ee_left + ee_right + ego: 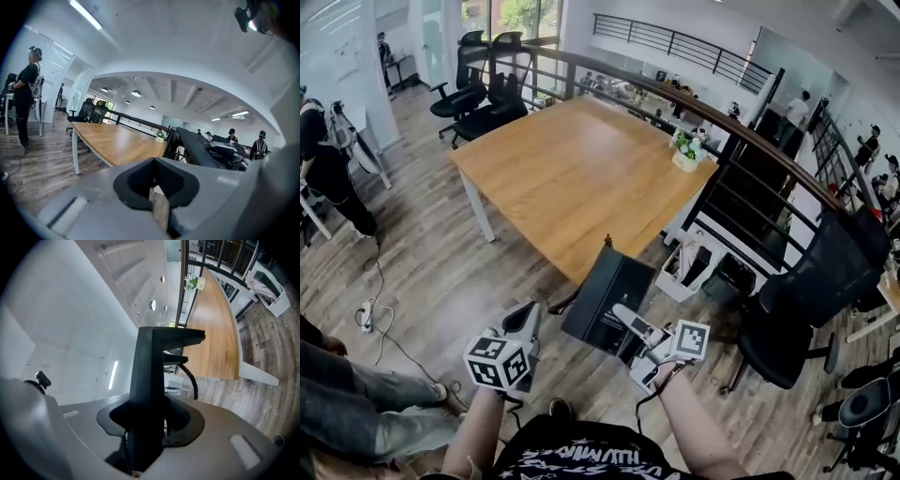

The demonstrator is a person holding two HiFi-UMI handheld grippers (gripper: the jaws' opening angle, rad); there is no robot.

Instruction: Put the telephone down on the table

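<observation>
Black telephone [607, 298] clamped in right hand-held gripper [626, 319], jaws pressing on both sides of its body. Phone tilted on edge, coiled cord [192, 379] trailing off far side. Phone up in air over wood floor [441, 272], not on table [572, 178]. Table's near corner just ahead of gripper tips. Right forearm reaches forward, gripper rolled sideways. Left hand-held gripper [528, 321] alongside to left, clear of phone, not rolled, jaws slightly parted, nothing between. Potted plant [685, 150] far ahead at table's right edge.

telephone [607, 298] — black, tilted, held aloft; table [572, 169] — wooden, beyond
</observation>
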